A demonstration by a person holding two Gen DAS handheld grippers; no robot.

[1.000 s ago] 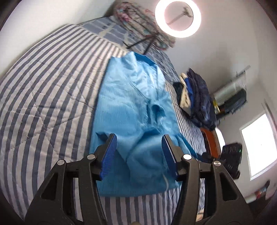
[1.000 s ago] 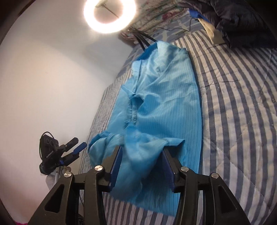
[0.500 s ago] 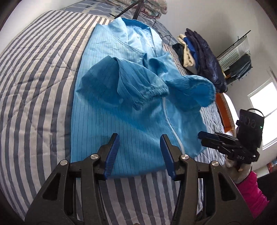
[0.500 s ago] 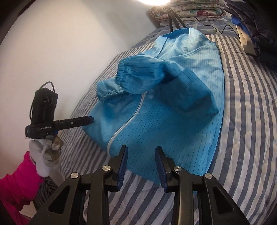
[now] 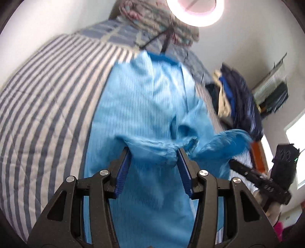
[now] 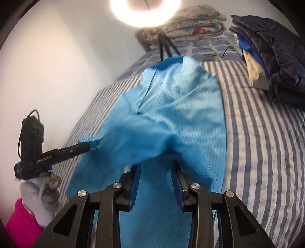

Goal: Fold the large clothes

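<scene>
A light blue pinstriped coat (image 5: 144, 106) lies lengthwise on the striped bedspread (image 5: 47, 99), collar at the far end; it also shows in the right wrist view (image 6: 186, 106). My left gripper (image 5: 153, 162) is open, its blue pads either side of a gathered sleeve cuff (image 5: 169, 152). My right gripper (image 6: 155, 171) is open, with the other sleeve (image 6: 141, 141) draped over its fingertips. Each gripper appears in the other's view: the right one at the right edge (image 5: 253, 175), the left one beside the coat (image 6: 57, 152). The frames are blurred.
A ring light (image 6: 144, 9) on a black tripod (image 6: 165, 45) stands at the head of the bed by floral pillows (image 6: 190, 22). A pile of dark clothes (image 6: 272, 57) sits on the bed's right side. A white wall runs along the left.
Both grippers moved forward from the hem to the sleeves. The sleeve cuff now sits between the left pads and the other sleeve lies over the right fingertips.
</scene>
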